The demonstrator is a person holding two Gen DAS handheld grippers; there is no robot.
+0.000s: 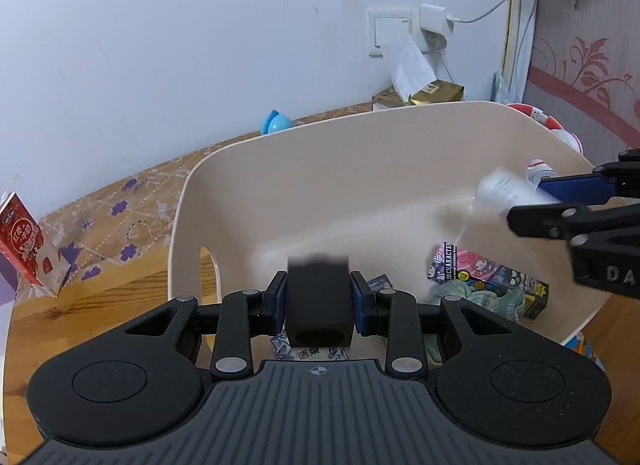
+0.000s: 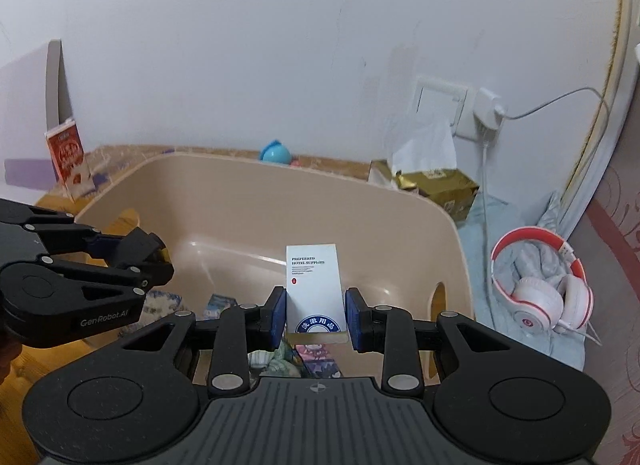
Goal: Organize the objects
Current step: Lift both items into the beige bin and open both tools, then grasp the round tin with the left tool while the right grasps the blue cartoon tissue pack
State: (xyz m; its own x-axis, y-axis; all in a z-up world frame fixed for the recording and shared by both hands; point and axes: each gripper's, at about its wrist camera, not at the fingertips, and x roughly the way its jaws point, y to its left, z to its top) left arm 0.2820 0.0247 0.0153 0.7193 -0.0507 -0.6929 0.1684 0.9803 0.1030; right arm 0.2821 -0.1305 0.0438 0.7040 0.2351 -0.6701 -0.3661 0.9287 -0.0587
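Note:
A beige plastic tub (image 1: 320,185) sits on the wooden table; it also shows in the right wrist view (image 2: 280,209). My left gripper (image 1: 319,301) is shut on a small black box (image 1: 318,297) and holds it over the tub's near side. My right gripper (image 2: 316,317) is shut on a white hotel-supplies box (image 2: 314,285) above the tub. In the left wrist view the right gripper (image 1: 532,201) enters from the right with the white box (image 1: 504,189). In the right wrist view the left gripper (image 2: 156,257) enters from the left. A cartoon-printed box (image 1: 480,281) and other small packets lie in the tub.
A red milk carton (image 1: 28,241) stands at the left on the table. A blue ball-shaped toy (image 1: 274,123) and a gold tissue box (image 2: 440,185) sit by the back wall. White-and-red headphones (image 2: 540,285) lie on cloth right of the tub. A charger cable (image 2: 486,205) hangs from the wall socket.

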